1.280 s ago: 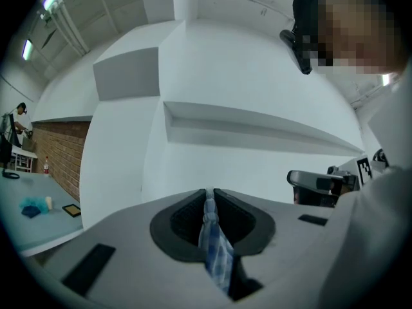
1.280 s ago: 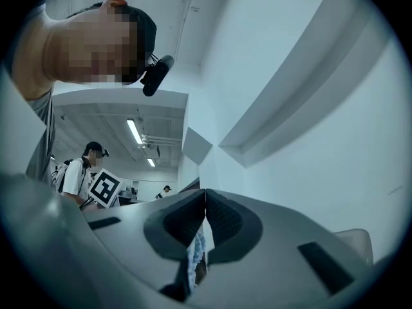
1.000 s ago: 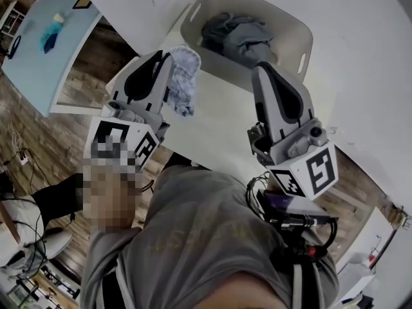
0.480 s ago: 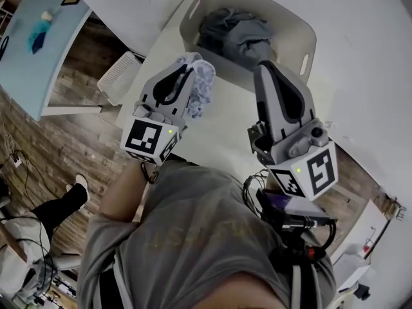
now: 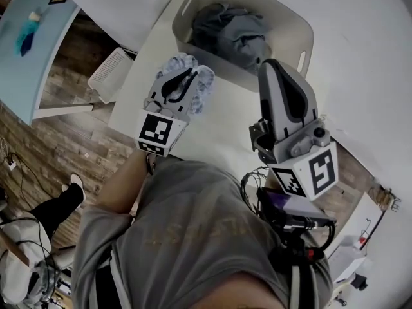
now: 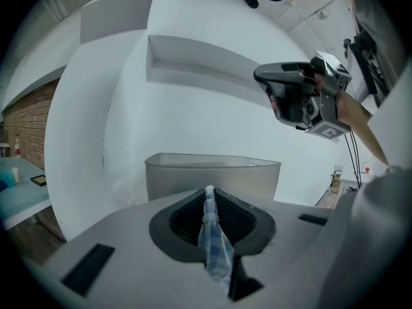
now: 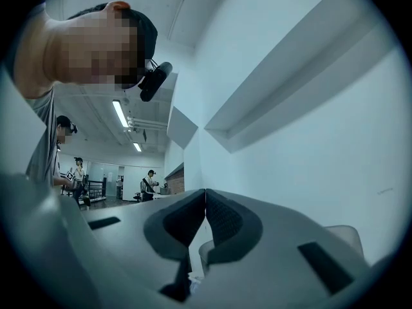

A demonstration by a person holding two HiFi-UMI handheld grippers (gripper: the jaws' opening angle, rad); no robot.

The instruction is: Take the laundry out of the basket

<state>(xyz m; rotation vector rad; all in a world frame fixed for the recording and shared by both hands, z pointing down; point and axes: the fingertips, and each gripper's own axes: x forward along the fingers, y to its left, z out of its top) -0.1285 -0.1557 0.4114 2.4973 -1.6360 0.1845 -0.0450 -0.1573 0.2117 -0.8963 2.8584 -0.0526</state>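
Observation:
A white laundry basket [image 5: 190, 29] stands at the far end of the white table [image 5: 212, 134], with crumpled grey laundry [image 5: 232, 32] inside. My left gripper [image 5: 183, 69] hovers over the table just in front of the basket's left corner, shut on a blue-and-white checked cloth [image 5: 199, 89] that bulges out on both sides of the jaws. In the left gripper view the cloth [image 6: 212, 243] is pinched between the pads, with the basket [image 6: 212, 176] straight ahead. My right gripper [image 5: 273, 64] is raised beside the basket's near right side, shut with nothing in it, and its jaws [image 7: 205, 193] meet.
The table's left edge drops to a wooden floor [image 5: 58, 134], where a white slatted item [image 5: 109, 73] stands. A light blue table [image 5: 26, 50] lies further left. The person's grey-shirted torso [image 5: 193, 237] fills the bottom. A white wall [image 6: 212, 95] rises behind the basket.
My left gripper has carried the checked cloth rightward, from over the table's left edge to above the table in front of the basket. The right gripper has stayed in place.

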